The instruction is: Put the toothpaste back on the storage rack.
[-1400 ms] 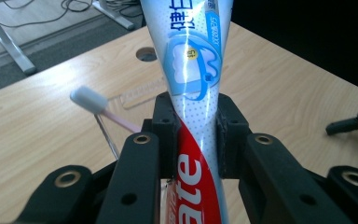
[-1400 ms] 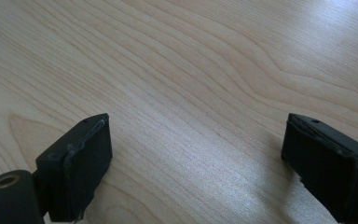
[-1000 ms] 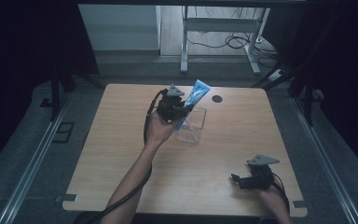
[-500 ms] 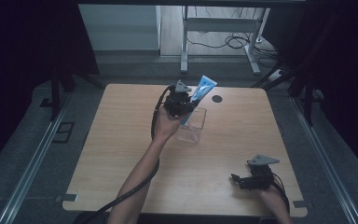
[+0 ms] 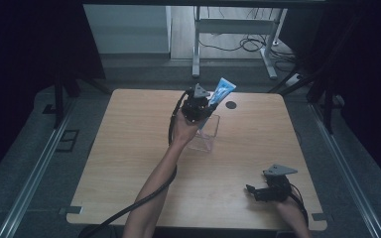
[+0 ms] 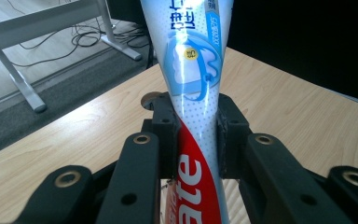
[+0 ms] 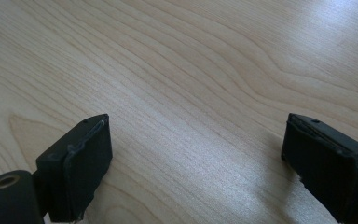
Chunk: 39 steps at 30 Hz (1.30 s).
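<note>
High view: wooden table point(image 5: 129, 163), person's arms come in from the near edge. Left gripper point(image 5: 202, 105) is up over the far-middle of the table, clamped on a toothpaste tube point(image 5: 222, 91) w/ the blue-white flat end sticking up and away to the right, tilted. Right below/beside it sits a clear plastic box point(image 5: 208, 134), open top; tube's lower end is hidden behind the gripper, so can't tell if it's inside the box or just above it. Small dark round hole point(image 5: 231, 104) in the tabletop just right of the tube. Right gripper point(image 5: 254, 192) lies low at the near-right corner, well apart from the box, grey plate on top, nothing between the jaws. Beyond the table: white desk frame point(image 5: 238, 29) and cables on the floor. Left gripper view: left gripper point(image 6: 196, 135), both black pads pressed on the tube's sides; toothpaste tube point(image 6: 193, 74) runs up the middle, red band w/ white letters near the cam, blue tooth graphic above the jaws. Table edge and dark hole behind it. Right gripper view: right gripper point(image 7: 196, 158) w/ jaws wide apart, one at each lower corner, bare wood grain of the table point(image 7: 191, 70) between and ahead, jaws close to the surface.
</note>
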Each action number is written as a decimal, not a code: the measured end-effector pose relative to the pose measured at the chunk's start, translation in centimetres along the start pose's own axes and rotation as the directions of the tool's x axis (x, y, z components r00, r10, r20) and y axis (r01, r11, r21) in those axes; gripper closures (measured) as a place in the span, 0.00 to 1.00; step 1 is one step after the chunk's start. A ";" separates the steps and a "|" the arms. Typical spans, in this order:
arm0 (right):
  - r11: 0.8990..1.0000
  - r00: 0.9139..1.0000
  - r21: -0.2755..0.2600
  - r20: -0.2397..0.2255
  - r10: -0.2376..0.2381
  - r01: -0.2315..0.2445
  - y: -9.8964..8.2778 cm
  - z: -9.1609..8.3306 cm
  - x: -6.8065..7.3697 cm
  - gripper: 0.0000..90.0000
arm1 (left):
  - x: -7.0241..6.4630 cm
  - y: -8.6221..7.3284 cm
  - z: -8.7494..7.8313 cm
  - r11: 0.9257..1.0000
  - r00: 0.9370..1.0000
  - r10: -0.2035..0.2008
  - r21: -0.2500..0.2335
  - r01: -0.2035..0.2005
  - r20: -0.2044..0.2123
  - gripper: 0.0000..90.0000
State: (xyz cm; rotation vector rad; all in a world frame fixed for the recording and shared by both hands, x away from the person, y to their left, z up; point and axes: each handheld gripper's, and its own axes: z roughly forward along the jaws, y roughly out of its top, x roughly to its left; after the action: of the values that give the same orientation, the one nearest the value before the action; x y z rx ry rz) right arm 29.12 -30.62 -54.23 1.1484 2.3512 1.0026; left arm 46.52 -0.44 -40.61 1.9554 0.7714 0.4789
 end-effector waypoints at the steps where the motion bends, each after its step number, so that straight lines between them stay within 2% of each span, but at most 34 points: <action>1: 1.000 1.000 0.000 0.000 0.000 0.000 0.0 0.0 0.0 0.10 | 0.0 0.0 0.1 1.000 1.000 0.002 -0.002 -0.002 -0.005 0.82; 13: 1.000 1.000 0.000 0.000 0.000 0.000 0.0 0.0 0.0 0.10 | 0.1 -1.5 1.2 1.000 0.999 -0.004 -0.006 0.003 -0.034 0.82; 23: 1.000 1.000 0.000 0.000 0.000 0.000 0.0 0.0 0.0 0.09 | -0.6 -2.2 1.8 1.000 0.998 0.031 0.005 -0.031 -0.059 0.81; 28: 1.000 1.000 0.000 0.000 0.000 0.000 0.0 0.0 0.0 0.10 | -0.7 -2.8 2.2 0.999 0.997 0.033 0.013 -0.032 -0.068 0.81; 39: 1.000 1.000 0.000 0.000 0.000 0.000 0.0 0.0 0.0 0.09 | -1.3 -2.8 2.3 0.997 0.994 0.069 0.029 -0.067 -0.086 0.80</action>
State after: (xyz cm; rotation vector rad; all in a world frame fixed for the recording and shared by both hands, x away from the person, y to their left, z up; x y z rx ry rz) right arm 29.12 -30.62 -54.23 1.1482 2.3508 1.0025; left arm 46.11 -1.79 -44.19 2.0013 0.7712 0.6007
